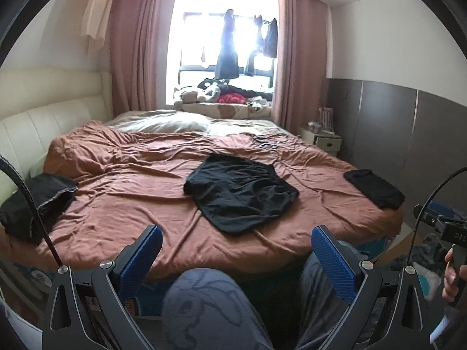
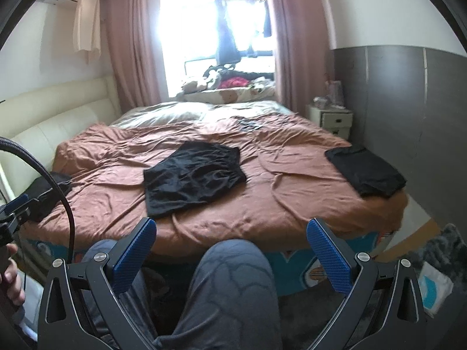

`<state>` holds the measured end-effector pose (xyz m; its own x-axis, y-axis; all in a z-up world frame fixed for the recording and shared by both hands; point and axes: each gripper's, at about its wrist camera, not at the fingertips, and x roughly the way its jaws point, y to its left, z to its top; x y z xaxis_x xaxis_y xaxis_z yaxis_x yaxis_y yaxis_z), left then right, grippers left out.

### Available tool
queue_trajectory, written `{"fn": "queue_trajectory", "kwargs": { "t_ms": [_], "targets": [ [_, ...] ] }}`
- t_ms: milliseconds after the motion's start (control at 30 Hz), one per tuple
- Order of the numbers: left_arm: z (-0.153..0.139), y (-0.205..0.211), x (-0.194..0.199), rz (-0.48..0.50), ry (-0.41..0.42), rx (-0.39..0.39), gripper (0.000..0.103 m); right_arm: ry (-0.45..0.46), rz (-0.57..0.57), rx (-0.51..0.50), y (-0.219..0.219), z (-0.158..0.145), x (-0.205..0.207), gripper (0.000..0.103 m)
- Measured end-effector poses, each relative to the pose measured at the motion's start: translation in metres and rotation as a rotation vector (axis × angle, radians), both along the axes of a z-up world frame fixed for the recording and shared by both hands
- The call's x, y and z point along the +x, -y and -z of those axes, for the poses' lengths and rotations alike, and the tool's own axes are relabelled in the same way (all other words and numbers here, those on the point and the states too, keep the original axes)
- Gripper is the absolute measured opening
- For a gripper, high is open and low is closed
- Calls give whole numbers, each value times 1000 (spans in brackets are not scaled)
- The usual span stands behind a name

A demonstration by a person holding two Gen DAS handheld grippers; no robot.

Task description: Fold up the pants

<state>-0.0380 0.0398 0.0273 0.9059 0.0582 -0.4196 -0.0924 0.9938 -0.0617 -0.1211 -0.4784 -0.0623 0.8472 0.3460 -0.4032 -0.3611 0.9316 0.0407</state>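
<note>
Left tongs (image 1: pixel 236 245) and right tongs (image 2: pixel 230 237): both spread wide, empty; black shorts (image 1: pixel 239 194) flat on bed (image 1: pixel 131 180) ahead.

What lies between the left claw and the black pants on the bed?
In the left wrist view, only bare, wrinkled bedcover separates the left claw from the black pants.

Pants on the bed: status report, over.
Left gripper open, right gripper open, both empty. Pants spread flat mid-bed, untouched. Nothing in the way.

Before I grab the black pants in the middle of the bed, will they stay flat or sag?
The black pants look thin and wrinkled, so they will likely sag. They seem light, and may drag the loose bedspread.
</note>
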Motion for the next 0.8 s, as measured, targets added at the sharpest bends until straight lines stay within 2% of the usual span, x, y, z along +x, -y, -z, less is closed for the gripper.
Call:
{"fn": "queue_trajectory", "kwargs": {
  "t_ms": [233,433,533,800],
  "targets": [
    [-5,-15,19,32,-38,-12,103,-36,17,9,-5,-5,28,103],
    [1,-26,44,-17,-81,7,103,-21,41,-32,-19,-4,43,103],
    [5,-28,57,-7,-98,-6,103,-23,61,-57,-25,-3,53,103],
    [21,-26,99,52,-151,-42,103,-104,27,-23,-26,3,88,103]
  ]
}}
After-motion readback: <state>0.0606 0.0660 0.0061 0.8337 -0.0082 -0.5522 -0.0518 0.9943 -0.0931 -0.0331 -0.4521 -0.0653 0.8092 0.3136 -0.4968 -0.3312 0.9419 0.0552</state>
